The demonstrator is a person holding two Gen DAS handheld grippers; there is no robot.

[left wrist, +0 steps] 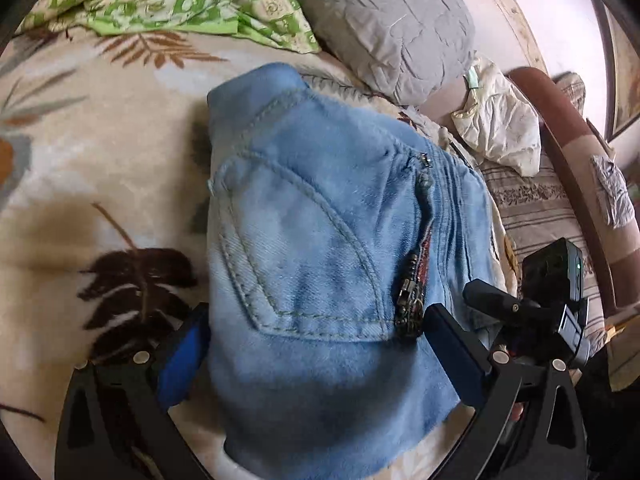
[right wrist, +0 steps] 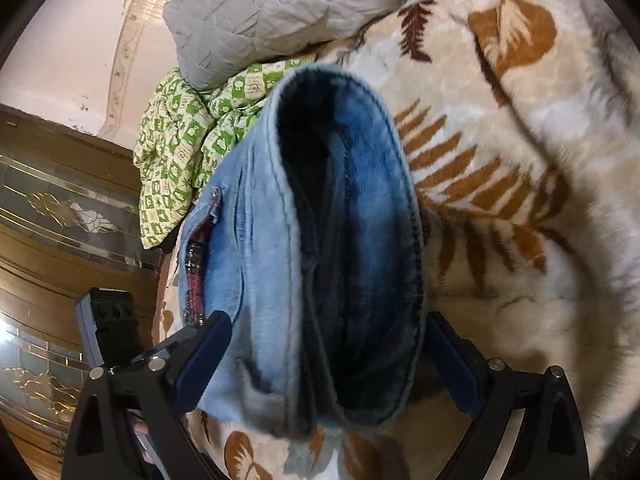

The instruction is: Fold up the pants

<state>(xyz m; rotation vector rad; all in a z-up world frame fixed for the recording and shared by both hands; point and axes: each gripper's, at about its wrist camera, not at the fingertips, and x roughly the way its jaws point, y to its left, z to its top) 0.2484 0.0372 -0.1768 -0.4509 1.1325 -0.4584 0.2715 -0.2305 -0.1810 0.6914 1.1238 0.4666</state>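
a: what is seen at the far left of the left wrist view?

b: a beige blanket point(left wrist: 100, 152) printed with brown leaves is spread over the bed, and a green patterned cloth point(left wrist: 168, 4) is bunched at its top edge. the left gripper point(left wrist: 316, 344) is seen low in the frame, with its blue-padded fingers point(left wrist: 182, 360) set wide on either side of the pants point(left wrist: 320, 220).

a: is the denim clamped there?

b: the light blue denim is bulged between the two fingers and both pads are pressed against it, so the bundle is held across its width. a back pocket is turned up towards the camera, and a metal zipper point(left wrist: 410, 304) is seen just beside the right finger.

a: and further right?

b: a grey quilted pillow point(left wrist: 392, 24) is laid at the head of the bed, with a crumpled white cloth point(left wrist: 500, 128) near it. the other gripper's black camera is caught at the right edge.

a: what is shown in the right wrist view?

b: a wooden cabinet point(right wrist: 60, 220) with glass panels is seen at the left. the right gripper point(right wrist: 328, 360) is spread wide, and the pants are held between its fingers point(right wrist: 204, 360), with the dark inside of an opening turned towards the lens. the pants are lifted clear of the blanket, which fills the right side.
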